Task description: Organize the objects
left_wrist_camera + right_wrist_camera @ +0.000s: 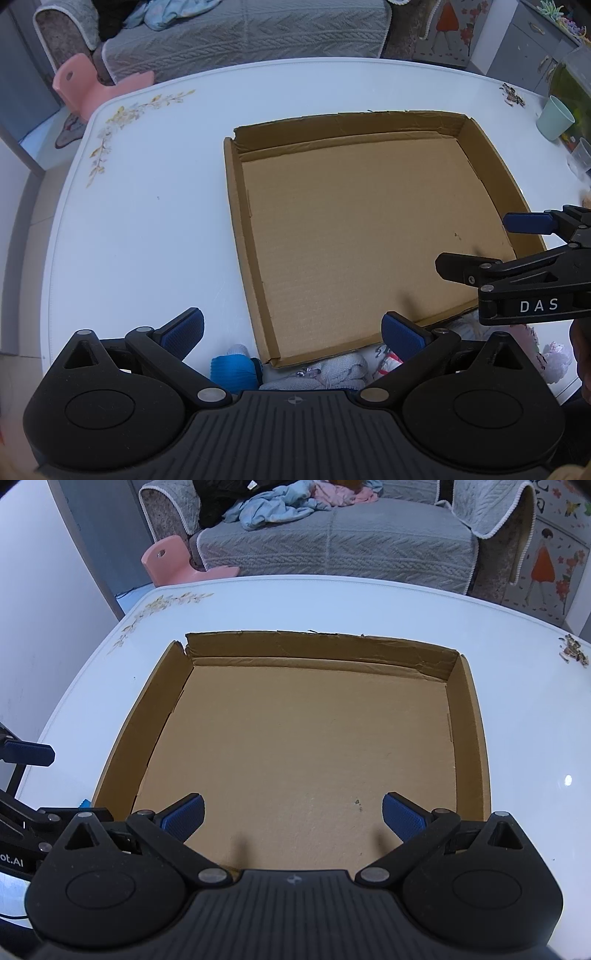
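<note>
A shallow brown cardboard tray [369, 236] lies open on the glossy white desk [147, 221], filling the centre of both views; nothing lies in it. Left claw [293, 336]: blue pads spread wide, nothing between them, hovering over the tray's lower-left corner at the bottom of the left view. Right claw [293, 816]: pads likewise spread wide and empty, hanging above the tray floor near its lower edge. Along the desk's near edge, bottom of the left view, lie the loose items: a rolled blue knitted sock [234, 373], a pale grey knitted cloth bundle [332, 373] and a fluffy pinkish-white piece [554, 360]. A mint-green plastic cup [554, 118] stands at upper right.
</note>
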Demonstrator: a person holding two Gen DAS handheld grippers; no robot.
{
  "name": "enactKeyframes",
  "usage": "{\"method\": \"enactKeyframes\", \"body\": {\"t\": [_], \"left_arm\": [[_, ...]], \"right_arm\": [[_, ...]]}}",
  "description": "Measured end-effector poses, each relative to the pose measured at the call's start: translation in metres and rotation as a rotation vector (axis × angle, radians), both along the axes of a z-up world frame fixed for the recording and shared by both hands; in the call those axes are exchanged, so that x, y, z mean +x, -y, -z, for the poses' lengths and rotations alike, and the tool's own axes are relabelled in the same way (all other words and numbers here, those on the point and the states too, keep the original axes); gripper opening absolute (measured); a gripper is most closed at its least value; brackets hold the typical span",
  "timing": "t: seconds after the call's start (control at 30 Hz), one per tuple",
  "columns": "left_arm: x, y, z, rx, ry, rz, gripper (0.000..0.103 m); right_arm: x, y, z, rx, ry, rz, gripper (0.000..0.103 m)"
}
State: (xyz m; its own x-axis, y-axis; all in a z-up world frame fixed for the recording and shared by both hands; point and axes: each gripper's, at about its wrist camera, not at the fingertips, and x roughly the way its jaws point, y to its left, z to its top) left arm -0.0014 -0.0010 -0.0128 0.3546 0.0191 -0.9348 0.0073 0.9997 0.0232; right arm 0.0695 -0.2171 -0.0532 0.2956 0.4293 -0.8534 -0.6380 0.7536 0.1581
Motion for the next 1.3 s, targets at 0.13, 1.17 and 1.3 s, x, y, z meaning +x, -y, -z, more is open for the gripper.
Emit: {"method": "enactKeyframes", "body": {"t": [0.13, 1.17, 1.3], "left_arm": [[-0.0002, 0.0006, 0.0011, 0.004, -0.005, 0.0, 0.102], [-0.0015, 0.0004, 0.005, 0.01, -0.019, 0.006, 0.102], [-0.0036, -0.0032, 0.006, 0.007, -0.027, -0.004, 0.102]], "right_arm": [[0.0004, 0.0001, -0.0001, -0.002, -0.002, 0.0, 0.102], [-0.0008, 0.0012, -0.0009, -0.015, -0.003, -0.009, 0.102], [-0.0001, 0.0033, -0.0007, -0.024, 0.002, -0.013, 0.102]]}}
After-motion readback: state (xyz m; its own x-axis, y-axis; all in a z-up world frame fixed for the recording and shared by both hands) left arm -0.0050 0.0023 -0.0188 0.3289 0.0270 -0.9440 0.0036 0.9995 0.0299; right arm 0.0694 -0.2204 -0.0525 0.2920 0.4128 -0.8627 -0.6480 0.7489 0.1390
